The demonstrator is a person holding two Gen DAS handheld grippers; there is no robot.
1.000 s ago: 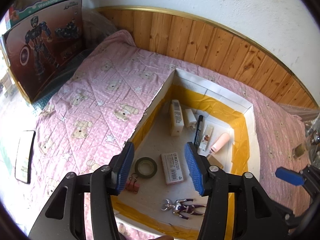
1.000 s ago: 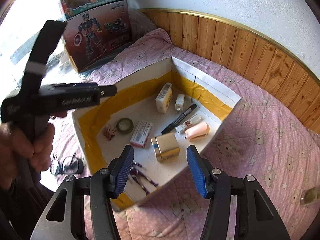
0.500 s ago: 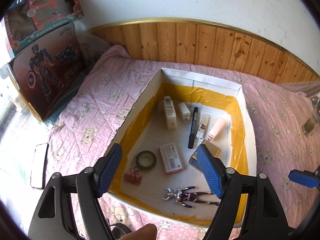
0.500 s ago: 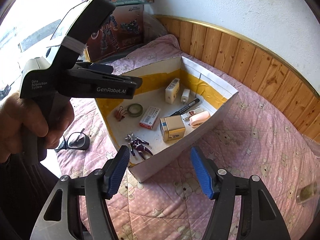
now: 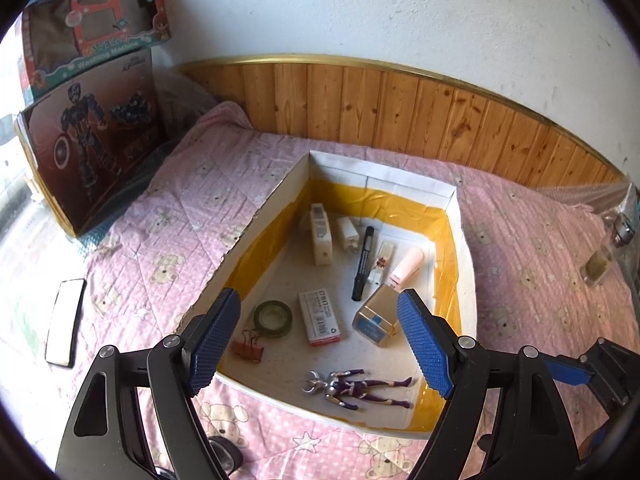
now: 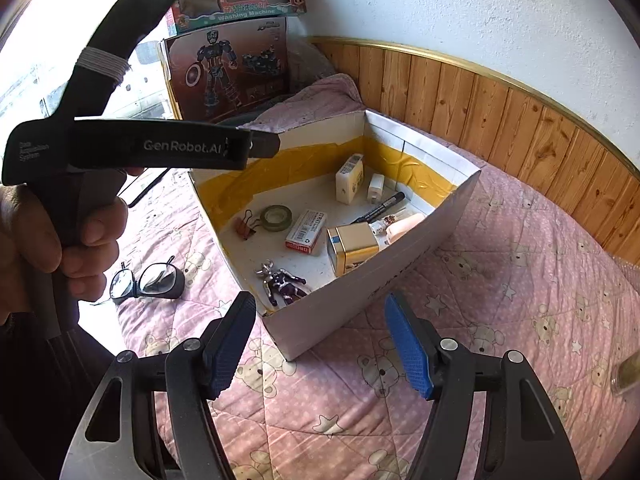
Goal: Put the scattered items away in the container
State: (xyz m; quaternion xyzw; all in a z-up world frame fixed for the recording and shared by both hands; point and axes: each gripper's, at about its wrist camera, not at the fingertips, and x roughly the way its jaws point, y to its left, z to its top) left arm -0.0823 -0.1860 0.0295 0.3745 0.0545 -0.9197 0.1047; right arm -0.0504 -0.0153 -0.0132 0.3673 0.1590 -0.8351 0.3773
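Left wrist view, reading left to right: a dark flat phone-like slab (image 5: pixel 65 322) lies on the pink bear-print quilt (image 5: pixel 172 216), then the left gripper (image 5: pixel 320 344) hangs with its ribbed blue pads spread wide and nothing between them, having drawn back from over the container (image 5: pixel 466 248), a white cardboard box lined with glossy yellow tape; a second ago those pads stood closer together, low over the box floor. Inside, from the left, lie copper binder clips (image 5: pixel 249 347), a dull green tape roll (image 5: pixel 273 317), a red-and-white carton (image 5: pixel 320 316), a purple and silver toy figure (image 5: pixel 356 387), a gold tin with a blue label (image 5: pixel 377 320), a black marker (image 5: pixel 362 263) and a peach-coloured stapler (image 5: pixel 407 266). The gold tin, which sat between the right gripper's pads a second ago, now rests free on the box floor, so that item counts as tidied. In the right wrist view, the person's hand (image 6: pixel 48 240) grips the left tool's handle, black-framed glasses (image 6: pixel 146 280) sit on the quilt just outside the box, and the right gripper (image 6: pixel 320 344) hovers above the near wall, its jaws opening and empty. Judging from both views, the glasses, the slab and a small glass bottle (image 5: pixel 598 268) far right are the only things lying outside the box
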